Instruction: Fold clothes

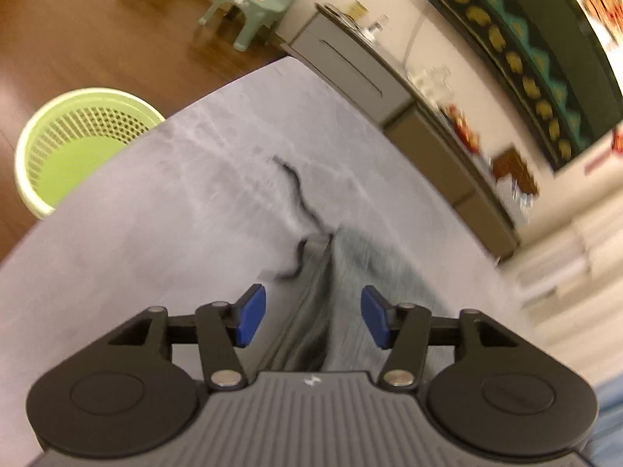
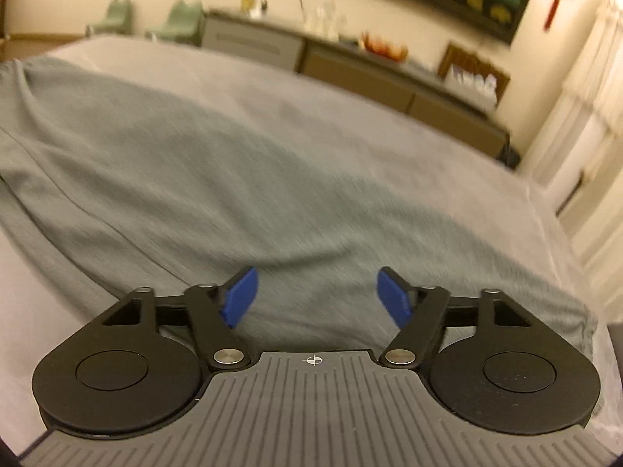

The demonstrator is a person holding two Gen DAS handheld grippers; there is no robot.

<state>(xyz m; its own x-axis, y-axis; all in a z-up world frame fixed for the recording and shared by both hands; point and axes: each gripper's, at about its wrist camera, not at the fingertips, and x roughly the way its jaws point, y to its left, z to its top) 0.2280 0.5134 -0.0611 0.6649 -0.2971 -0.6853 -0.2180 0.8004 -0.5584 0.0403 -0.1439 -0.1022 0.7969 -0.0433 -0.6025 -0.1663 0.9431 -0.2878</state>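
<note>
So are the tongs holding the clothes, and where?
No, nothing is held. Both the left tongs and right tongs are open above the grey-green garment.

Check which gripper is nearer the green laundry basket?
Left. The left gripper hangs open over the table, with the basket on the floor past its left edge. The right gripper is open over the grey garment; no basket in its view.

Grey-green garment (image 2: 218, 163) on a pale grey bench (image 1: 155, 202), blue pads on black fingers (image 1: 252, 321), lime-green perforated basket (image 1: 78, 144) at left, mint chair (image 1: 257, 4) upper centre.
</note>
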